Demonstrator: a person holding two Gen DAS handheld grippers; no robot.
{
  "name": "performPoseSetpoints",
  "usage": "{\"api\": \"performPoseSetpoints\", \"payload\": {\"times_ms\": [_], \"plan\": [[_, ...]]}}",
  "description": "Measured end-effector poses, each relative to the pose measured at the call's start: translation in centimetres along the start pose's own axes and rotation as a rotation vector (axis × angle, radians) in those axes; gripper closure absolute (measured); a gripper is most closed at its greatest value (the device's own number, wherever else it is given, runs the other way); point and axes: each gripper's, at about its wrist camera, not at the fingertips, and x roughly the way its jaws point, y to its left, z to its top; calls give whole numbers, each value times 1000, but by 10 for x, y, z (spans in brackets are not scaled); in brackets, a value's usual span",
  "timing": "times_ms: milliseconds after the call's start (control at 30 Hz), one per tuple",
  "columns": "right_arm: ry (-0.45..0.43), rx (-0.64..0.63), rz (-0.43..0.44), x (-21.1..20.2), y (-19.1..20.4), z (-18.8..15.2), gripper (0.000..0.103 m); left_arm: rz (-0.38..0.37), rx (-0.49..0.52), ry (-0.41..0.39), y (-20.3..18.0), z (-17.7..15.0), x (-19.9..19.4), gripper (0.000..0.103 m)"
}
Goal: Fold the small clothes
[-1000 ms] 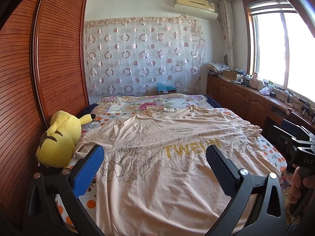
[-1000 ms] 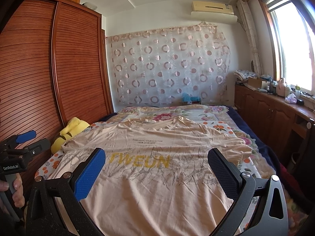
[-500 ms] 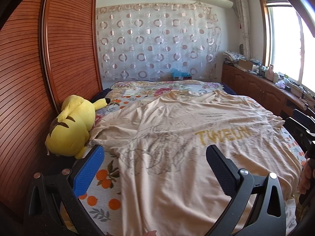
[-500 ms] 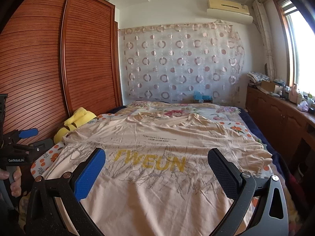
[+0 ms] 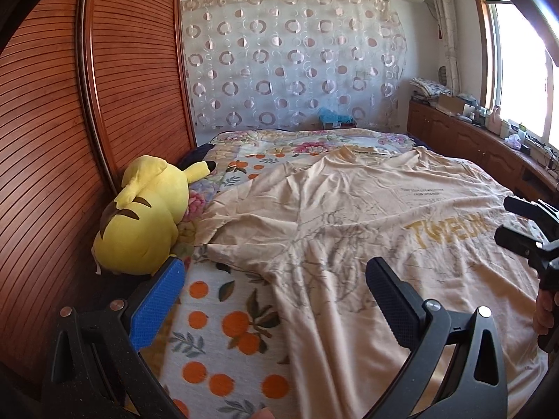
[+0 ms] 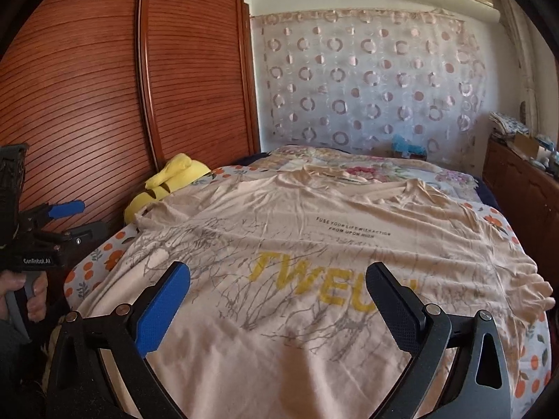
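In the lower part of the left wrist view we see our left hand-held gripper (image 5: 276, 289) spread wide with nothing between its blue and black pads. Beneath the gap lies the edge of the peach cotton T-shirt with yellow lettering and grey branch print (image 5: 367, 223), which spreads from lower centre toward the right of the frame; the blue pad sits over the orange-patterned floral bedspread (image 5: 223, 324). The yellow plush toy (image 5: 146, 213) rests at centre left, just beside the shirt's sleeve.

In the right wrist view our right hand-held gripper (image 6: 277, 291) is equally wide apart and empty, poised above the shirt's printed front, which fills the middle of the frame. The slatted brown wooden wardrobe (image 6: 104, 87) fills the upper left.
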Motion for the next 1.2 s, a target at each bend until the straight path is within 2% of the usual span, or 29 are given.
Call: {"api": "performPoseSetpoints", "payload": {"times_ms": [167,333,433,533,600,633,833,1000,1033,1100,1200], "plan": [[97,-64,55,21,9,4,7,6,8,33,27,7,21,0],[154,-56,69,31,4,11,9,-1,-2,79,52,17,46,0],[179,-63,56,34,0,15,9,-12,-17,128,65,20,65,5],[187,-64,50,34,1,16,9,-63,-55,193,76,19,89,15],[188,-65,48,34,1,17,9,-86,-73,233,79,18,103,25],[185,-67,46,35,4,17,9,-90,-75,246,80,18,108,32],[179,-71,40,50,17,14,9,-105,-53,315,81,28,138,49],[179,-62,46,50,17,13,9,-113,11,324,75,32,141,71],[179,-62,47,50,17,13,9,-114,21,323,75,33,141,80],[177,-60,49,50,16,13,9,-106,48,321,70,37,139,91],[175,-57,50,50,16,12,9,-122,84,304,60,47,130,96]]}}
